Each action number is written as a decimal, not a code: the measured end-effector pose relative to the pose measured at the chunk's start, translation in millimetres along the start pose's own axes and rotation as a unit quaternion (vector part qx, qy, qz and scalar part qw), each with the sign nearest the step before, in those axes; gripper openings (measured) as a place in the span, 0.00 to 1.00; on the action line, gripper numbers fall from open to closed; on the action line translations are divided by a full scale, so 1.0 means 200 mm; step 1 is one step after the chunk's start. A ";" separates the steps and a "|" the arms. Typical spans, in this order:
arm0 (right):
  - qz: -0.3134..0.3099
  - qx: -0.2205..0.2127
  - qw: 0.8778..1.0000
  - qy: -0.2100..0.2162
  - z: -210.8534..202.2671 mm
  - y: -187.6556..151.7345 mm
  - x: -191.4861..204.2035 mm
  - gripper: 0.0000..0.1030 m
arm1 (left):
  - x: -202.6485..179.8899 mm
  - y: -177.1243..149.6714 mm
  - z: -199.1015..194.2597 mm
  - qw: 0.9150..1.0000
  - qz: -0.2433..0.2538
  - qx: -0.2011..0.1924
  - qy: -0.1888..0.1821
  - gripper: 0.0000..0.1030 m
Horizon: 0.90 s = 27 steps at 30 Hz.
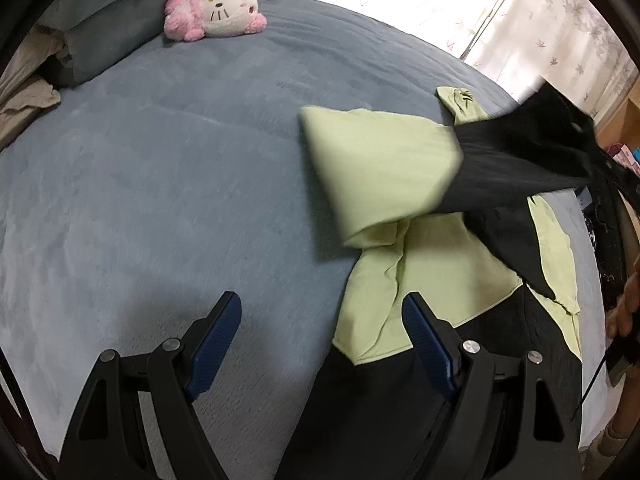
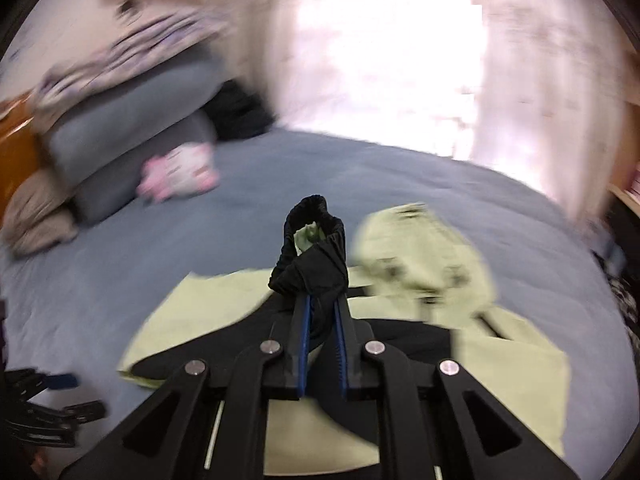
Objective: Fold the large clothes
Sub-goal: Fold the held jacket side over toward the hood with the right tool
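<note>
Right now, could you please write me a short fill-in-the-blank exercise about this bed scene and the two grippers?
1. The right gripper is shut on the jacket's ____ cuff.
2. The left gripper is ____ and holds nothing.
3. The green and black jacket lies on a ____ bedspread.
4. The pink and white plush toy lies against a grey ____.

Missing words: black; open; grey-blue; pillow

Window (image 2: pixel 384 52) glare; right view blurred, edges warped.
</note>
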State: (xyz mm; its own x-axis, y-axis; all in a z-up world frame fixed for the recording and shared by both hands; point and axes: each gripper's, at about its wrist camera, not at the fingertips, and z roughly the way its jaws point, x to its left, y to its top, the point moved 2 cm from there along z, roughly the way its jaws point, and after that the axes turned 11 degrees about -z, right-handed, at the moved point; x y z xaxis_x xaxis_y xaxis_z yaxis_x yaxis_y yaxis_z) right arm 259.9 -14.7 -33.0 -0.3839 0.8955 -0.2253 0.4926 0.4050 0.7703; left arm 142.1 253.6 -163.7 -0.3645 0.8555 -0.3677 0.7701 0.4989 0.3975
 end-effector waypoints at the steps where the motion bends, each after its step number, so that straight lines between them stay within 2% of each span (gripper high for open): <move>1: 0.021 0.005 0.999 -0.025 -0.01 -0.04 -0.12 0.10 | 0.00 0.00 0.00 1.000 0.002 0.000 0.000 0.79; 3: 0.056 0.025 0.997 -0.047 0.01 -0.14 -0.26 0.11 | -0.02 0.00 0.01 1.000 0.007 0.001 0.000 0.79; 4: 0.080 0.047 0.994 -0.052 0.04 -0.21 -0.34 0.14 | -0.03 0.00 0.01 1.000 0.010 0.003 0.002 0.79; 6: 0.115 0.107 0.987 -0.042 0.12 -0.38 -0.46 0.15 | -0.06 0.01 0.02 1.000 0.017 0.008 0.004 0.79; 7: 0.131 0.154 0.979 -0.039 0.18 -0.50 -0.51 0.15 | -0.07 0.01 0.03 1.000 0.020 0.010 0.004 0.79; 10: 0.185 0.212 0.960 -0.008 0.23 -0.74 -0.63 0.16 | -0.13 0.04 0.04 0.999 0.034 0.016 0.001 0.79; 13: 0.257 0.210 0.943 0.032 0.20 -0.85 -0.77 0.18 | -0.21 0.08 0.07 0.999 0.047 0.024 -0.006 0.79; 17: 0.317 0.177 0.929 0.069 0.17 -0.86 -0.89 0.28 | -0.34 0.19 0.13 0.997 0.059 0.036 -0.016 0.79; 20: 0.326 0.165 0.928 0.072 0.21 -0.82 -0.95 0.36 | -0.43 0.32 0.21 0.997 0.072 0.034 -0.006 0.79; 24: 0.340 0.165 0.922 0.086 0.34 -0.78 -1.02 0.36 | -0.47 0.47 0.37 0.997 0.056 0.052 -0.010 0.79; 27: 0.338 0.187 0.919 0.085 0.45 -0.79 -1.06 0.36 | -0.46 0.53 0.48 0.997 0.045 0.063 -0.005 0.79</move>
State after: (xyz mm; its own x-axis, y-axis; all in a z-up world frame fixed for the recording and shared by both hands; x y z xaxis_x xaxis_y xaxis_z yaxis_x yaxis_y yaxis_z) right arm 335.0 -252.4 -160.1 0.0071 0.9368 0.3499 0.8846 -0.1690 0.4345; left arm 307.8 214.0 -168.7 -0.2870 0.8943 -0.3434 0.8590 0.3989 0.3209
